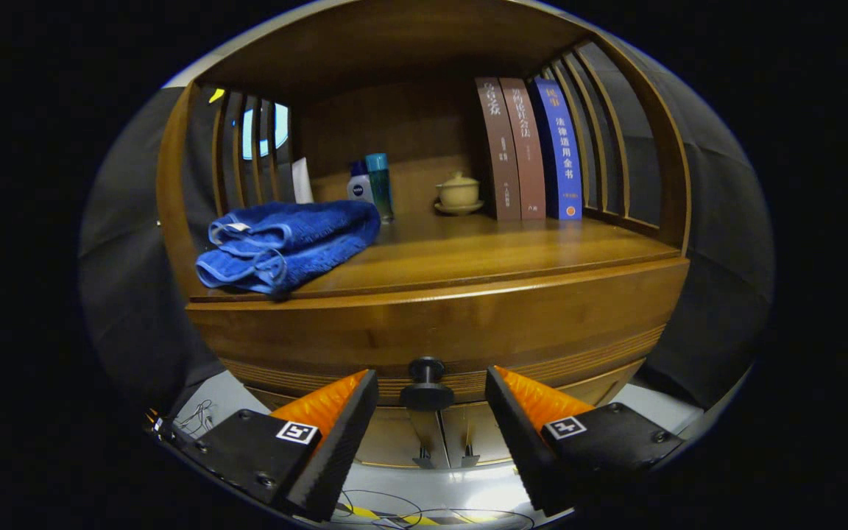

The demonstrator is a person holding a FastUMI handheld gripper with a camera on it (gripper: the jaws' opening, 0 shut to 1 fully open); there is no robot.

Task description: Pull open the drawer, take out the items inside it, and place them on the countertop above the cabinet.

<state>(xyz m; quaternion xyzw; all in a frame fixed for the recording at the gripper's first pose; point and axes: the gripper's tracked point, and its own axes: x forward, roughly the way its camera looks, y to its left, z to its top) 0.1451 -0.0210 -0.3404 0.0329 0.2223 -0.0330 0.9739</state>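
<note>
A wooden cabinet stands ahead with its countertop (512, 246) inside an open niche. Below the countertop is the drawer front (578, 335), which looks closed, with a dark round knob (427, 383) at its middle. My gripper (431, 386) is open, its two fingers level with the knob, one on each side and not touching it. What lies inside the drawer is hidden. A folded blue towel (288, 245) rests on the countertop's left front corner.
At the back of the niche stand two small bottles (371, 184), a lidded ceramic cup on a saucer (458, 193) and three upright books (531, 151). Slatted wooden sides close the niche left and right. A pale floor with cables (424, 508) lies below.
</note>
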